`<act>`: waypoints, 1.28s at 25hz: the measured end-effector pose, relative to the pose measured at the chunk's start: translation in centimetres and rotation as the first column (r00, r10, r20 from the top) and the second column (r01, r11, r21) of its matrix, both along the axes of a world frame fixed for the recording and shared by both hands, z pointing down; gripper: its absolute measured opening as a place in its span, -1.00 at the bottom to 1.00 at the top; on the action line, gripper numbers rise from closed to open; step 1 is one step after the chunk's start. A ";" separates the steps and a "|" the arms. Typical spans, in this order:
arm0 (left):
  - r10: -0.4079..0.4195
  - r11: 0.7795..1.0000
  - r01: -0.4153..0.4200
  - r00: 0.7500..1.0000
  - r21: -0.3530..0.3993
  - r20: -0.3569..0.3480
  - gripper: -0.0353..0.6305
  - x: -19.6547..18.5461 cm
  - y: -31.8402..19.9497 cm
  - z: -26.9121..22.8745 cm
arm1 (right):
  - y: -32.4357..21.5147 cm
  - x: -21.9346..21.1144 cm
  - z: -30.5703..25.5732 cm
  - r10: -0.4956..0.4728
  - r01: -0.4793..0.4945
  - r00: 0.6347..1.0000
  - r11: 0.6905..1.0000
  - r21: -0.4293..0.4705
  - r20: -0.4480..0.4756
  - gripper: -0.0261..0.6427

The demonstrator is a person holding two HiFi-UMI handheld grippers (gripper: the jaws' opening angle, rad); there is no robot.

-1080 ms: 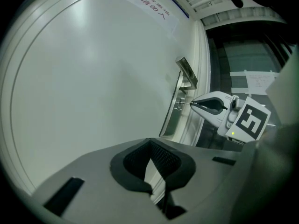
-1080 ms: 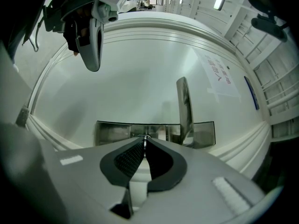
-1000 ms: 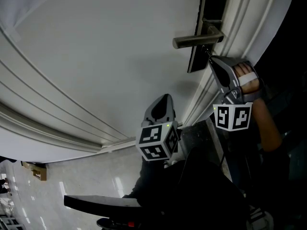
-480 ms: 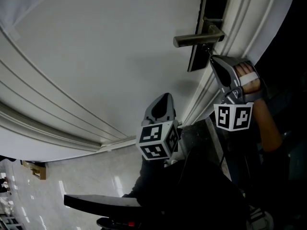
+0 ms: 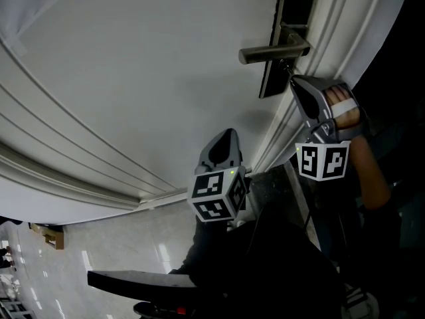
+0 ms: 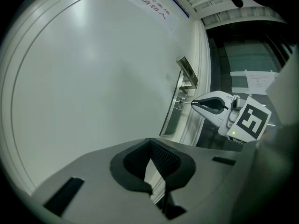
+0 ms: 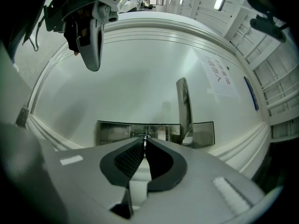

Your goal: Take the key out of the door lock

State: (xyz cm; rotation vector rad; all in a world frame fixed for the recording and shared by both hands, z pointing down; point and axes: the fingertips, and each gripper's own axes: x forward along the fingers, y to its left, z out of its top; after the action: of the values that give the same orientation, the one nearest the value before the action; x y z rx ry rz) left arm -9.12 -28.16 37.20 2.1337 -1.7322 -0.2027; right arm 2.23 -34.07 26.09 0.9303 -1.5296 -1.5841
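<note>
The key point(image 5: 287, 70) sticks out of a dark lock plate point(image 5: 272, 82) on the white door, just under the lever handle point(image 5: 272, 53). My right gripper point(image 5: 293, 81) is at the lock, shut on the key's head. In the right gripper view the key point(image 7: 145, 136) shows as a thin metal edge between the meeting pads, with the plate point(image 7: 112, 132) and the handle point(image 7: 183, 106) behind. My left gripper point(image 5: 226, 139) hangs lower down in front of the door, shut on nothing, well away from the lock. From the left gripper view, the key point(image 6: 185, 103) bridges the plate point(image 6: 173, 113) and the right gripper's tip.
The white door point(image 5: 133, 78) has raised mouldings, and its frame point(image 5: 319, 52) runs beside the lock. A person's hand point(image 5: 345, 108) holds the right gripper. Pale glossy floor point(image 5: 99, 251) lies below, with a small box point(image 5: 53, 236) at the left.
</note>
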 end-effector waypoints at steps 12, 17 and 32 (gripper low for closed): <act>-0.002 1.000 0.002 1.000 0.003 -0.005 -0.90 -0.1 0.0 0.1 | 0.0 0.0 0.1 0.002 -0.002 1.000 1.000 -0.001 -0.010 -0.89; 0.007 1.000 -0.007 1.000 0.009 0.005 -0.89 0.1 -0.4 -0.1 | -0.1 0.2 0.0 0.005 -0.005 1.000 1.000 0.001 -0.011 -0.89; 0.011 1.000 -0.011 1.000 0.007 0.002 -0.89 0.0 -0.7 -0.1 | 0.0 0.1 -0.2 0.003 -0.002 1.000 1.000 0.008 -0.017 -0.89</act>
State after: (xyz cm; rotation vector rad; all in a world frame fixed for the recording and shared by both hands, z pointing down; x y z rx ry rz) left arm -9.12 -28.82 37.13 2.1489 -1.7227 -0.2039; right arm 2.34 -34.05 25.88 0.9205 -1.5112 -1.5933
